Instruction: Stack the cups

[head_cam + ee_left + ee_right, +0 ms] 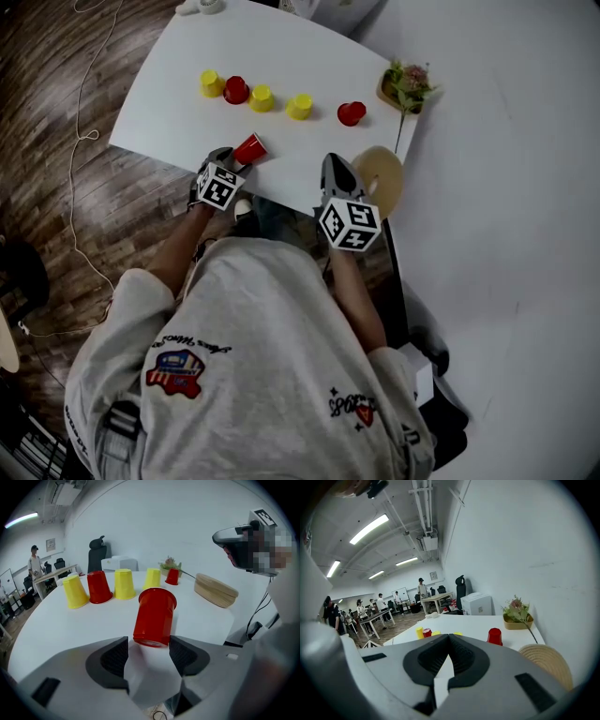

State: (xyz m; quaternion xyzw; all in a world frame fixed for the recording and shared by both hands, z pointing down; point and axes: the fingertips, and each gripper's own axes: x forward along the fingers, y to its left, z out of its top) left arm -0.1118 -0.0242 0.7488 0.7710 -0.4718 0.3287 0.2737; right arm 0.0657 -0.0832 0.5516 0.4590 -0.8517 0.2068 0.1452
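Observation:
A row of upside-down cups stands across the white table point(178, 112): a yellow cup point(212, 83), a red cup point(236, 90), two more yellow cups point(262, 98) point(299, 107), and a red cup point(352, 113) at the right. Near the front edge a lone red cup point(250, 148) point(154, 616) leans slightly. Its near end sits between the tips of my left gripper point(236, 164) point(148, 644), whose jaws stand apart with a sliver of gap at the left pad. My right gripper point(335, 167) point(449, 637) hovers over the front edge, shut on nothing.
A round woven mat point(380, 178) point(215, 590) point(548, 663) lies at the table's right front corner. A small tray with a plant point(405, 86) point(516, 613) stands by the white wall. Desks, chairs and people fill the room beyond the table.

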